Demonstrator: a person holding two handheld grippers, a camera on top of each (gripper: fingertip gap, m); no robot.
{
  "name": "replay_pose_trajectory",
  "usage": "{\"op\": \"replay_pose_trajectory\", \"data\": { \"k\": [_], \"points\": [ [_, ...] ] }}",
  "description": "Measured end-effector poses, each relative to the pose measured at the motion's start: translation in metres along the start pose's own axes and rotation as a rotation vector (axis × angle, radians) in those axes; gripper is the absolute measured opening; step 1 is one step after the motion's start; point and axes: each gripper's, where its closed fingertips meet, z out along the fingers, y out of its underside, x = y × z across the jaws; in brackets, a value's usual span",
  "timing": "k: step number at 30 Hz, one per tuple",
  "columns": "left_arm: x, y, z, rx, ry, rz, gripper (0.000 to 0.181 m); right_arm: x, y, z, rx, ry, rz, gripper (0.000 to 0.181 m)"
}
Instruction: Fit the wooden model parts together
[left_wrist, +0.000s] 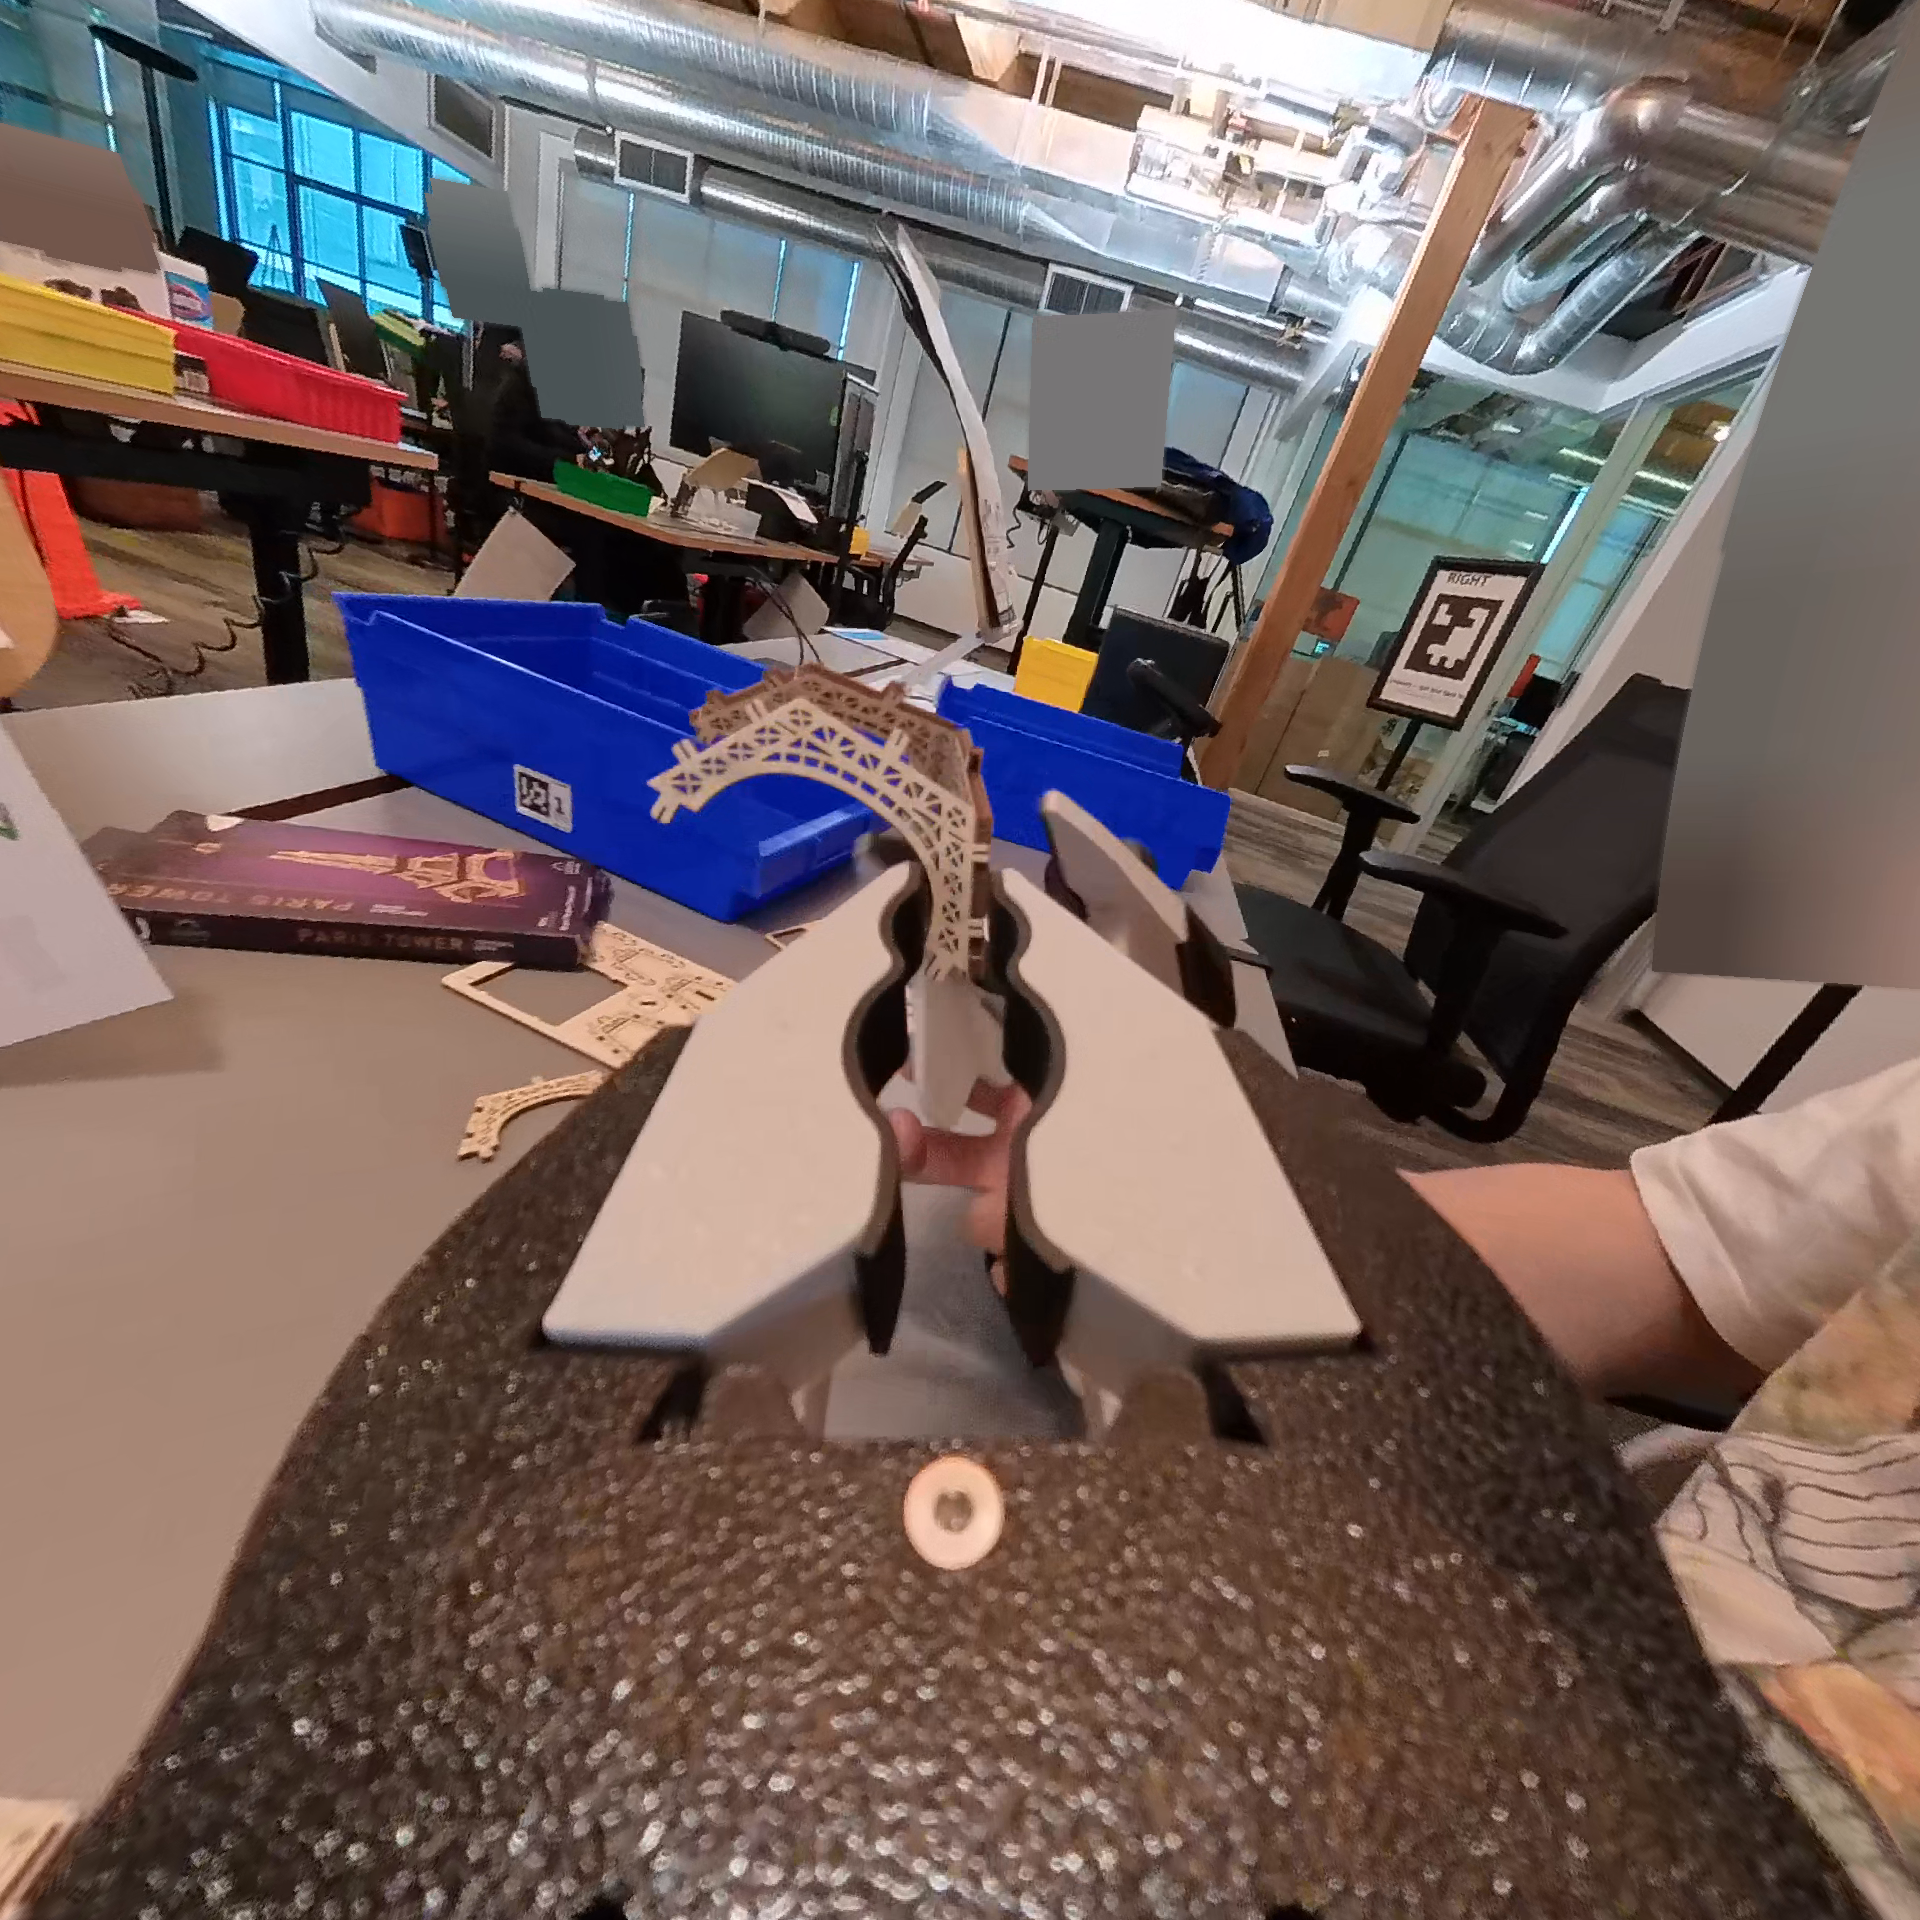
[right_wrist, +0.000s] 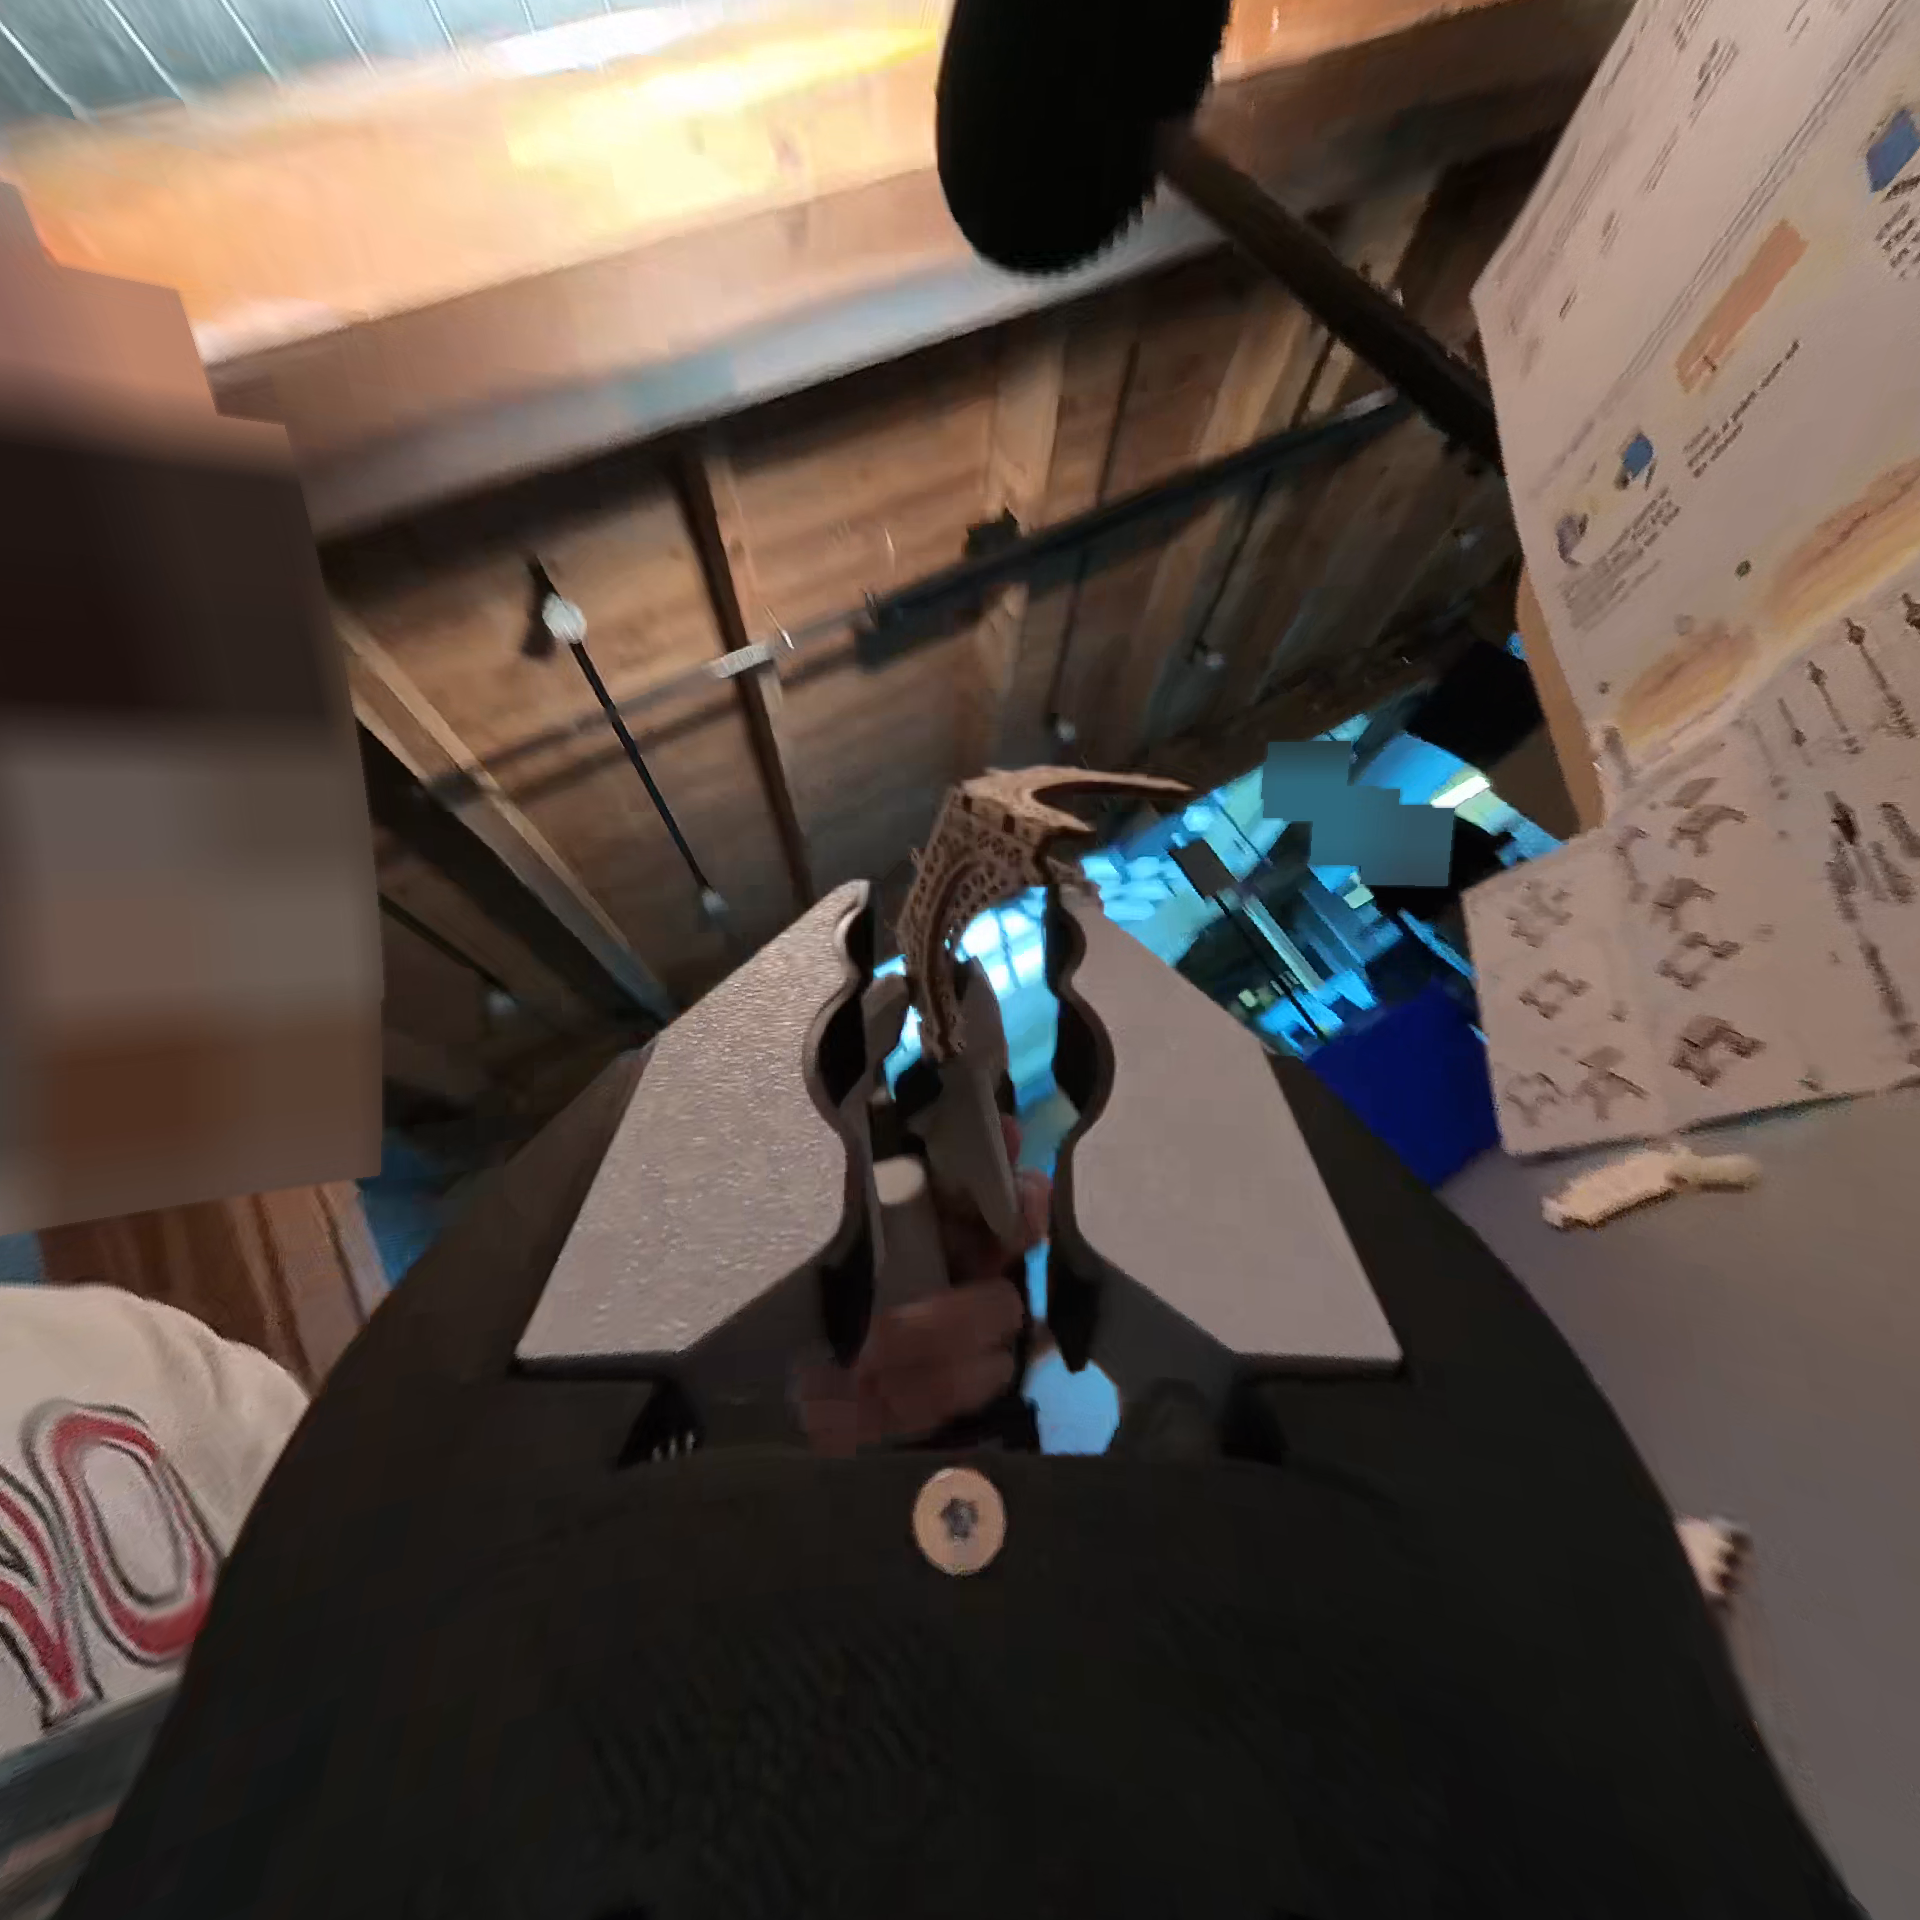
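Above the grey tabletop (left_wrist: 312, 1143), left tongs (left_wrist: 961, 914) pinch the lattice arch (left_wrist: 831, 748); right tongs (right_wrist: 966, 935), slightly parted, flank it, seemingly mid-fitting; next, careful alignment.

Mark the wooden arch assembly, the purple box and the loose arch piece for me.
wooden arch assembly (left_wrist: 831, 743): left wrist view, lattice crown.
purple box (left_wrist: 343, 883): left wrist view, top face.
loose arch piece (left_wrist: 525, 1103): left wrist view, curved middle.

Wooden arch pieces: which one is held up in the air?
The lattice arch assembly clamped in the left gripper; the single arch piece lies flat on the table.
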Motion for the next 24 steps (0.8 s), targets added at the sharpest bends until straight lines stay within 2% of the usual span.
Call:
{"op": "replay_pose_trajectory", "data": {
  "k": [2,4,7,10,13,16,18,20,24],
  "points": [
    [-0.004,-0.007,-0.008,0.005,0.021,-0.004,0.008,0.013,0.005,0.002,-0.115,0.091,-0.041,0.074],
    [-0.008,-0.012,-0.018,-0.017,0.05,-0.02,0.008,0.019,0.013,0.0,-0.291,0.107,-0.103,0.087],
    [-0.001,-0.008,-0.032,-0.104,0.18,-0.062,0.008,0.027,0.026,-0.013,-0.573,0.143,-0.236,0.113],
    [0.009,0.008,-0.044,-0.203,0.303,-0.096,0.008,0.014,0.049,-0.026,-0.789,0.054,-0.318,0.104],
    [0.01,0.028,-0.052,-0.284,0.333,-0.081,0.008,0.001,0.07,-0.035,-0.9,-0.023,-0.241,0.086],
    [0.011,0.044,-0.058,-0.334,0.335,-0.073,0.008,-0.003,0.076,-0.036,-0.9,-0.065,-0.172,0.06],
    [0.008,0.051,-0.062,-0.344,0.309,-0.081,0.008,-0.003,0.081,-0.039,-0.933,-0.073,-0.164,0.052],
    [0.009,0.054,-0.066,-0.33,0.304,-0.1,0.008,-0.001,0.086,-0.042,-0.976,-0.088,-0.231,0.036],
    [0.003,0.063,-0.074,-0.332,0.245,-0.118,0.008,0.002,0.088,-0.039,-0.981,-0.103,-0.314,0.016]
  ]
}}
